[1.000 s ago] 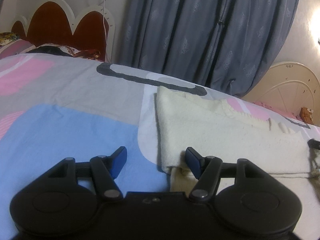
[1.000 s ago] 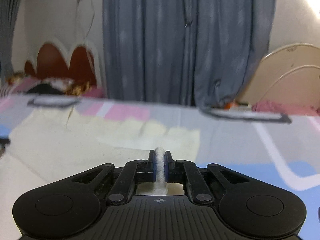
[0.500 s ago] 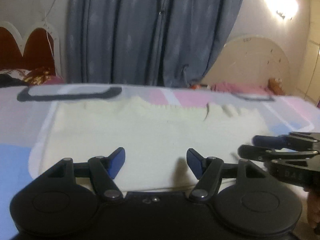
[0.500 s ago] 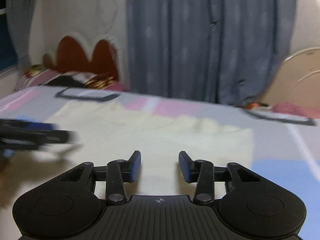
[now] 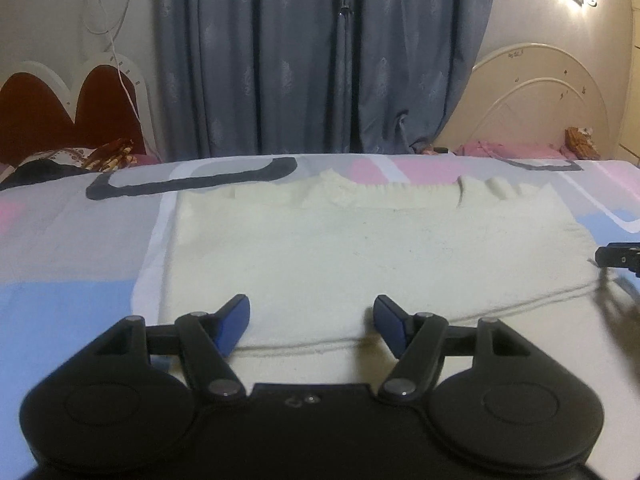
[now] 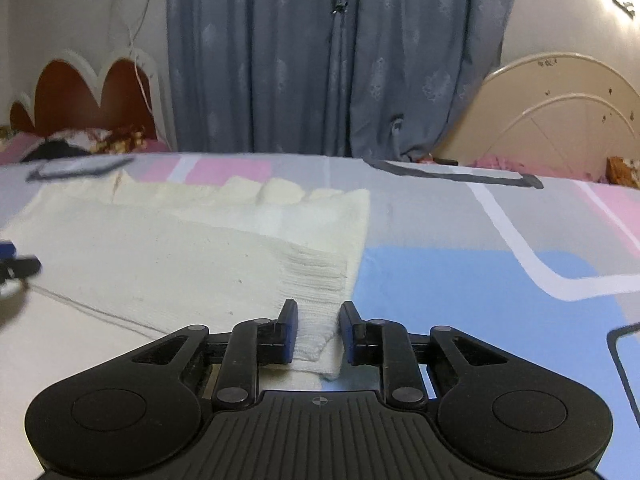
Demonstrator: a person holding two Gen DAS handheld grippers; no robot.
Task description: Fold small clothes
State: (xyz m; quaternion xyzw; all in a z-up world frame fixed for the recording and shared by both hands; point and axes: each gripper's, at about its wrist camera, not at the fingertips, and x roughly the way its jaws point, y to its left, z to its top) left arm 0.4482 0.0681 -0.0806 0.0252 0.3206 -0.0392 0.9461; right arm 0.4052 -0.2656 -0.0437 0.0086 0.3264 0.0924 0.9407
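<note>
A cream knit garment (image 5: 360, 248) lies folded flat on the bed. My left gripper (image 5: 312, 320) hovers open over its near folded edge, with nothing between the blue pads. In the right wrist view the garment's (image 6: 180, 248) ribbed near-right corner sits between the jaws of my right gripper (image 6: 318, 330). Those jaws are closing, and a small gap still shows beside the right pad. Each gripper shows at the edge of the other's view: the right gripper (image 5: 620, 258) and the left gripper (image 6: 16, 266).
The bedsheet (image 6: 460, 280) has blue, pink and grey patches. Grey curtains (image 5: 320, 60) hang behind the bed. A red and white headboard (image 5: 60, 108) stands at far left and a cream headboard (image 5: 540, 96) at far right. Pillows lie at the far left.
The right gripper let go of the cloth it pinched, opened, moved to the garment's right corner and is narrowing. The left gripper shifted from the garment's left edge to its near edge.
</note>
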